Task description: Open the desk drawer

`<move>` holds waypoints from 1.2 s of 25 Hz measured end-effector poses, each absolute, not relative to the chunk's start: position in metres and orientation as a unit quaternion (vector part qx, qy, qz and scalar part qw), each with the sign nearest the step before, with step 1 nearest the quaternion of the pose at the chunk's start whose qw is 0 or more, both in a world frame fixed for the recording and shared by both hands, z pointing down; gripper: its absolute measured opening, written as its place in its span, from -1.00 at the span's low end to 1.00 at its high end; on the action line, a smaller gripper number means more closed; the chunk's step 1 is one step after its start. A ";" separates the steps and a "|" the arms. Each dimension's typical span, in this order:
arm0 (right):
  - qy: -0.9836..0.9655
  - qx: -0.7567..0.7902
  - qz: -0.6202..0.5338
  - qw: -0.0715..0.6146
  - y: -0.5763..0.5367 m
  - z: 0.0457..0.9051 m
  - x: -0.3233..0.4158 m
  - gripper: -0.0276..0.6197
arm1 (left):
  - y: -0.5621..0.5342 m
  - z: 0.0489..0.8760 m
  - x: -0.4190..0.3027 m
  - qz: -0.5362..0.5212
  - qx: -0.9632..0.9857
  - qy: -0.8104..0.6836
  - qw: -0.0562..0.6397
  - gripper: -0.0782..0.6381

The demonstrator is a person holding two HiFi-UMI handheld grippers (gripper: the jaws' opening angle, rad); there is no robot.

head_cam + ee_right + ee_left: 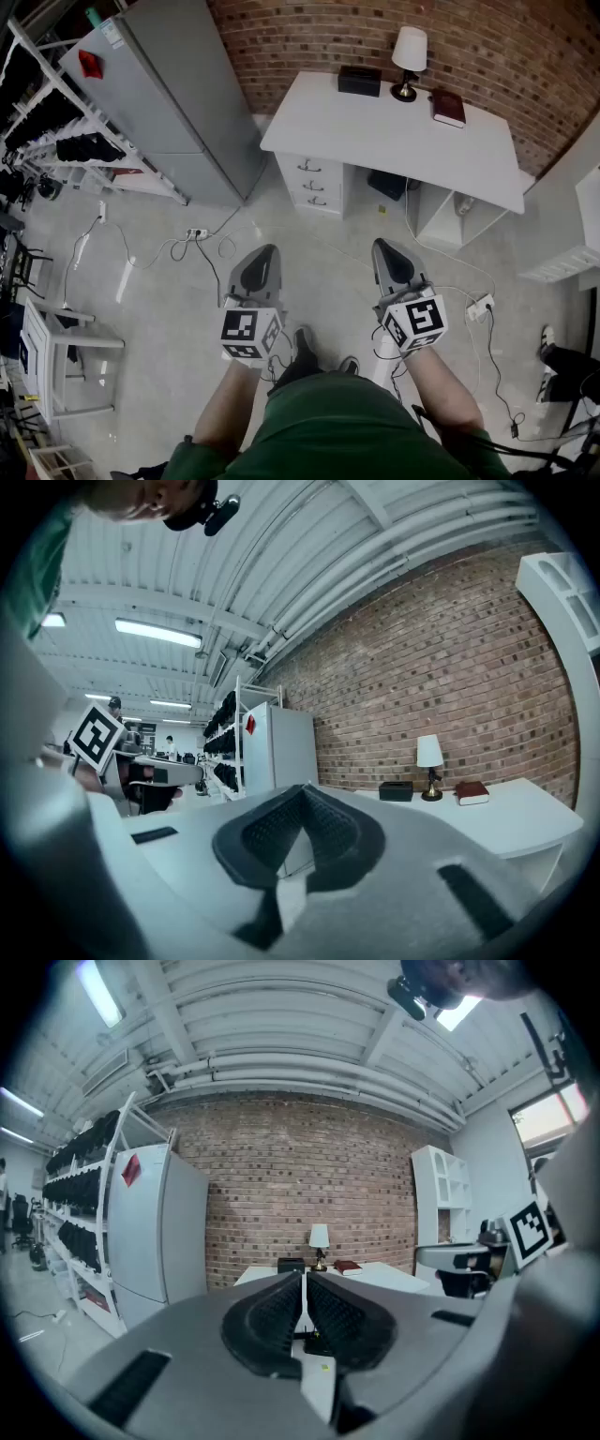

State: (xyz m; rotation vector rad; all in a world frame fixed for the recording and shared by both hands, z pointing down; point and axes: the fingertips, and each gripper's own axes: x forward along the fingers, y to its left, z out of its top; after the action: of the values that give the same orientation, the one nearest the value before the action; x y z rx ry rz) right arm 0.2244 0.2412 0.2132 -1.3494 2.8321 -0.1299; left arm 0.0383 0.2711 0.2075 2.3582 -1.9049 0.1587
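A white desk (pixel 403 131) stands against the brick wall, a few steps ahead of me. Its stack of drawers (pixel 314 184) with small metal handles is under the left end, all pushed in. My left gripper (pixel 265 251) and right gripper (pixel 384 246) hang side by side over the floor, well short of the desk. Both are shut with nothing between the pads. In the left gripper view the shut gripper (pixel 304 1277) points at the desk top (pixel 394 1277). In the right gripper view the gripper (pixel 302 787) is shut too, with the desk (pixel 506 817) to its right.
On the desk are a lamp (pixel 409 56), a black box (pixel 359 81) and a red book (pixel 448 107). A grey cabinet (pixel 178 94) and a shelf rack (pixel 66 131) stand at the left. Cables (pixel 187 246) and a power strip (pixel 479 305) lie on the floor. A white shelf unit (pixel 572 234) is at the right.
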 end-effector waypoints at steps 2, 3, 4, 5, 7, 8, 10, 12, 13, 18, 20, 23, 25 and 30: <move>0.902 -0.429 -0.042 0.001 0.248 0.212 0.224 -0.92 | 0.277 0.208 0.037 0.054 0.775 -0.628 0.054 -0.75; 0.902 -0.429 -0.041 0.000 0.251 0.212 0.223 -0.92 | 0.280 0.209 0.036 0.055 0.774 -0.628 0.054 -0.75; 0.903 -0.428 -0.041 -0.002 0.253 0.212 0.221 -0.92 | 0.282 0.210 0.034 0.055 0.774 -0.629 0.054 -0.75; 0.903 -0.427 -0.042 -0.002 0.255 0.214 0.219 -0.92 | 0.284 0.211 0.032 0.055 0.774 -0.629 0.055 -0.75; 0.904 -0.425 -0.050 0.003 0.258 0.218 0.215 -0.91 | 0.288 0.215 0.028 0.057 0.774 -0.628 0.055 -0.75; 0.904 -0.424 -0.055 0.007 0.259 0.220 0.212 -0.91 | 0.289 0.218 0.024 0.059 0.774 -0.628 0.055 -0.75; 0.904 -0.423 -0.061 0.008 0.258 0.223 0.203 -0.91 | 0.289 0.225 0.013 0.063 0.774 -0.628 0.061 -0.75; 0.904 -0.423 -0.063 0.002 0.254 0.225 0.191 -0.91 | 0.285 0.232 -0.002 0.064 0.772 -0.629 0.071 -0.75; 0.903 -0.424 -0.064 -0.002 0.252 0.227 0.185 -0.91 | 0.283 0.236 -0.010 0.064 0.771 -0.629 0.076 -0.75; 0.900 -0.429 -0.070 -0.024 0.236 0.240 0.149 -0.91 | 0.275 0.264 -0.049 0.070 0.775 -0.618 0.109 -0.75; 0.899 -0.431 -0.071 -0.030 0.230 0.244 0.131 -0.91 | 0.275 0.283 -0.058 0.081 0.784 -0.602 0.127 -0.75; 0.894 -0.441 -0.068 -0.038 0.221 0.244 0.106 -0.91 | 0.273 0.308 -0.074 0.095 0.795 -0.581 0.146 -0.75; 0.889 -0.451 -0.064 -0.041 0.215 0.243 0.096 -0.91 | 0.266 0.316 -0.088 0.094 0.798 -0.576 0.152 -0.75; 0.880 -0.468 -0.062 -0.053 0.205 0.247 0.085 -0.91 | 0.244 0.317 -0.112 0.083 0.803 -0.571 0.149 -0.75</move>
State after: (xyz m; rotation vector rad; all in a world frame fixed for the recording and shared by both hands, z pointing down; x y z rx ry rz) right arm 0.0853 0.2049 0.2467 -1.5229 2.8602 -0.2029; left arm -0.1122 0.2436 0.3166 2.3079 -1.6409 0.2391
